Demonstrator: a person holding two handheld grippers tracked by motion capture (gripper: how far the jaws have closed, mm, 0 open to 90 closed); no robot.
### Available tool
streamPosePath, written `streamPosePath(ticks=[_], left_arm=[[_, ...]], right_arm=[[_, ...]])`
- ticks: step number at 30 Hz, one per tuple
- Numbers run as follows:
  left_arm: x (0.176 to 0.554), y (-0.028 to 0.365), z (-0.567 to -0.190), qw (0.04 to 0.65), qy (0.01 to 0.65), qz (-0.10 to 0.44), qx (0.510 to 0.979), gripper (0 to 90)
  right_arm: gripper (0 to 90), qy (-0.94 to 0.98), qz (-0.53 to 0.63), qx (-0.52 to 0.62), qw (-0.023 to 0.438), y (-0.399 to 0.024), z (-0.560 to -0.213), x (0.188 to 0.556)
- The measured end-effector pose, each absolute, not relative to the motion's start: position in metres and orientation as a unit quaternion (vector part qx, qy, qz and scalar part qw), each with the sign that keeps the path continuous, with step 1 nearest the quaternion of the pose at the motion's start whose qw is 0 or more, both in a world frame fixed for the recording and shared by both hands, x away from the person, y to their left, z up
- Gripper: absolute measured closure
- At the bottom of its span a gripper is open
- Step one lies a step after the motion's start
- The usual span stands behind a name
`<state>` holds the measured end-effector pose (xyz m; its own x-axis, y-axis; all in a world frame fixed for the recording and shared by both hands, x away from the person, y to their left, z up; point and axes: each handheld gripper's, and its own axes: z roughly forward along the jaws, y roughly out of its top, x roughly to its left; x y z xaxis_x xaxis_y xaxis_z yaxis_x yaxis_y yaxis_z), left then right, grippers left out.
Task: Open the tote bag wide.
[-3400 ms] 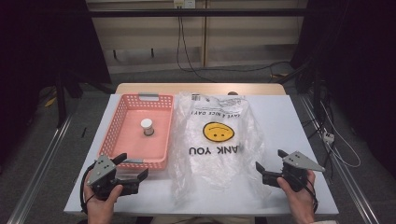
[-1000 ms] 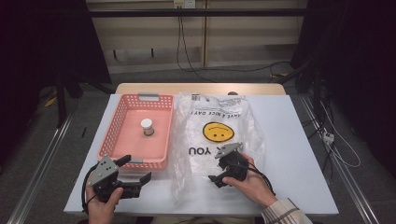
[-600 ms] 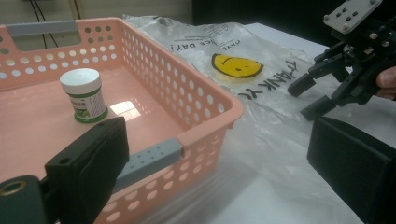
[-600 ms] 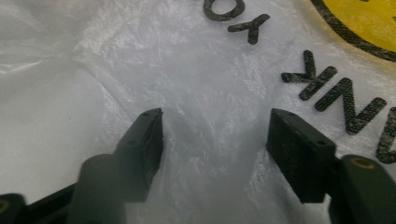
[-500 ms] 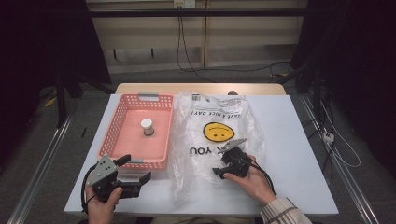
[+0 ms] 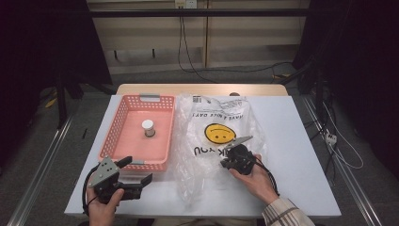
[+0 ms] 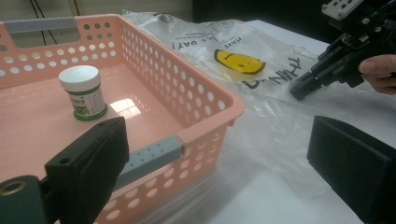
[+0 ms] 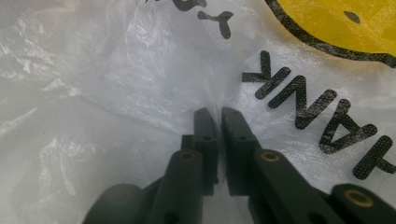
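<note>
Pinching the clear plastic bag point(image 6: 214, 141) printed "THANK YOU", the right gripper point(image 6: 225, 164) has just closed; left gripper point(image 6: 141, 173) gapes.

My white worktop point(image 6: 301, 141) has a wooden strip point(image 6: 202, 89) along its far edge. Beyond it I see a grey floor point(image 6: 244, 75) with black cables point(image 6: 188, 52) trailing down a pale panelled wall point(image 6: 141, 33). Both sides are dark. Metal rails point(image 6: 42, 165) flank me.

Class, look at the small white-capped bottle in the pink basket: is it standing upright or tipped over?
Upright. The bottle stands on its base on the basket floor, white cap on top.
</note>
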<state>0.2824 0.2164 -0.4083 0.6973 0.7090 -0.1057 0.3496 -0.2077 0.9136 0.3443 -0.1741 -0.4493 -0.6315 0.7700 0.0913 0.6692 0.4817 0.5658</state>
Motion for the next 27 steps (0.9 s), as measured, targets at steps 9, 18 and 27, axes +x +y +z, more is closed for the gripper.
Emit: streamPosePath(ticks=[9,18,27], left_arm=[[0.282,0.216,-0.408,0.524,0.35,0.171,0.758,5.3],[0.282,0.216,-0.409,0.523,0.351,0.171,0.757,5.3],[0.282,0.216,-0.409,0.525,0.35,0.171,0.757,5.3]], right_arm=[[89.9,0.847,0.31,0.421,0.096,-0.176,-0.439,0.343],[90.0,0.837,0.338,0.419,0.099,-0.176,-0.425,0.345],[90.0,0.822,0.374,0.41,0.131,-0.177,-0.408,0.349]])
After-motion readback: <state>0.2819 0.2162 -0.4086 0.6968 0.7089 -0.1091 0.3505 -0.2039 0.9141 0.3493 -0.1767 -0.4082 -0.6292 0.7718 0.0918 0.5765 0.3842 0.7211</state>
